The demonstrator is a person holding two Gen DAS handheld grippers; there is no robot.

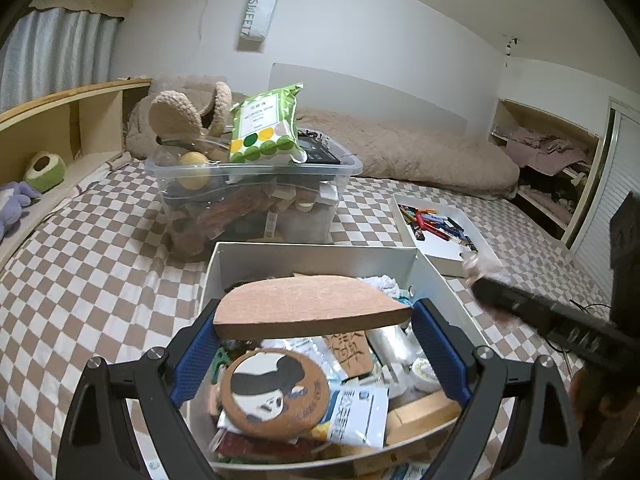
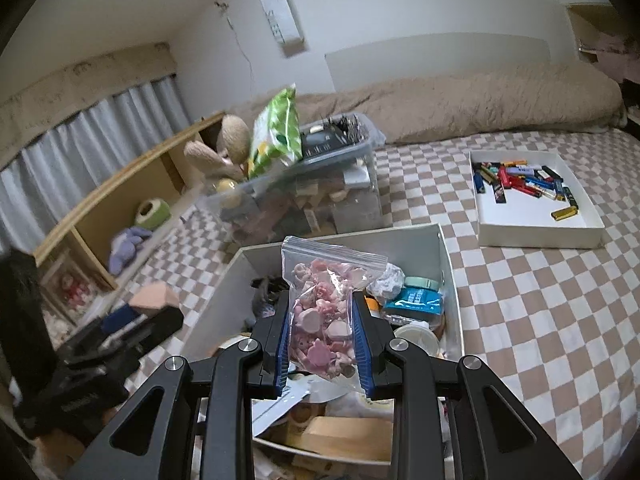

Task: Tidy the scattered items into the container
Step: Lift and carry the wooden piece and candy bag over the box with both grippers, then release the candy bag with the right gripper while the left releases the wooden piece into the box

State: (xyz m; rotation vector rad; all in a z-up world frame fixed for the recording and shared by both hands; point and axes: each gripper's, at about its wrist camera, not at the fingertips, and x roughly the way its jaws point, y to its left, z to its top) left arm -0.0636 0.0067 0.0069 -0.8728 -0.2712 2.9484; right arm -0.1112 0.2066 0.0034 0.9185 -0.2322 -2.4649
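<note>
Container: my white box [image 1: 240,264] sits on the checked bedspread [image 1: 80,280], directly under both my tongs, already crowded with odds and ends.
Clear bin: a heaped plastic tub [image 1: 256,184] stands just beyond the box's far wall, a green packet [image 1: 264,128] on top.
Tray: a shallow white tray [image 2: 536,236] of lighters [image 2: 520,180] lies beside the box, apart from it.
Foam piece: my left tongs [image 1: 314,334] grip a pinkish half-round slab [image 1: 312,306] above the box; its long axis runs crosswise from one blue pad [image 1: 196,356] to the other, straight edge toward me, curved edge toward the far wall.
Bag: my right tongs [image 2: 324,332] are closed on a zip bag of pink trinkets [image 2: 324,308], held upright over the box, long axis vertical, sealed mouth up and tilted slightly away; the pads squeeze its lower half from both sides.
Round coaster: a disc with a drawn face [image 1: 276,392] lies inside the box below the slab.
</note>
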